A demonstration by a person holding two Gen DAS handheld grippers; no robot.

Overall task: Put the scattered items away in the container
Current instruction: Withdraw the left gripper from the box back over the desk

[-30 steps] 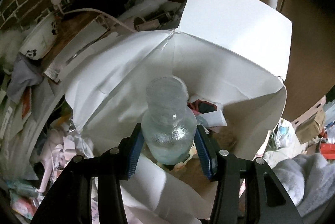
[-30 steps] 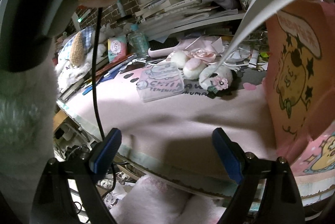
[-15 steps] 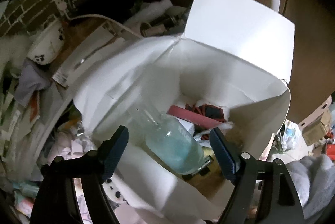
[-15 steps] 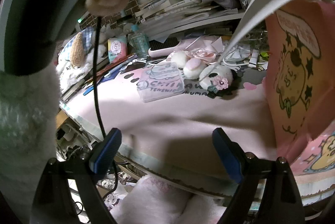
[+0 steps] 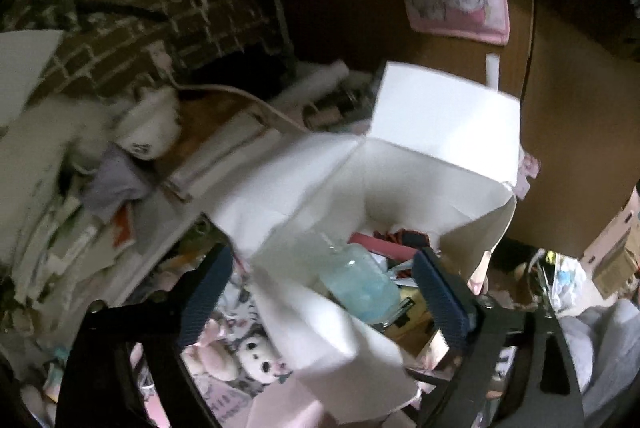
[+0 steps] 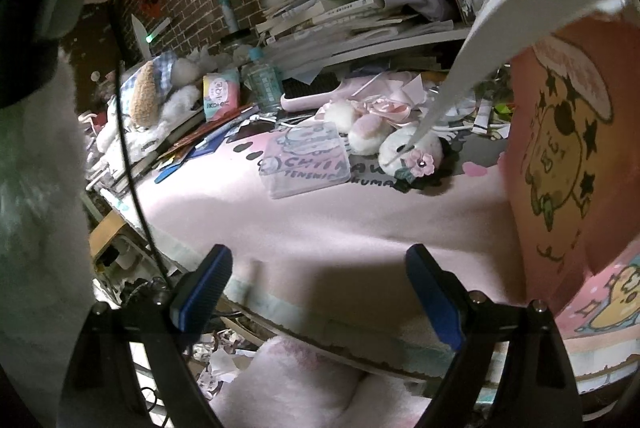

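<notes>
A: Where is the clear bottle [image 5: 356, 278] lying?

B: It is lying on its side inside the white-lined box [image 5: 440, 116], among a red strip and other small items on the box floor, leaning toward the near wall.

A: Is the left gripper [image 5: 320, 292] gripping it?

B: No. Its jaws are opening wide above the box mouth, and the bottle is sitting below them, untouched by the pads.

A: And the right gripper [image 6: 316, 292]?

B: It is hovering spread and empty over the near edge of the pink mat [image 6: 360, 212]. A flat printed case [image 6: 308, 158] and a plush toy [image 6: 408, 148] are lying toward the mat's far edge, beside the box's pink outer wall [image 6: 568, 132].
</notes>
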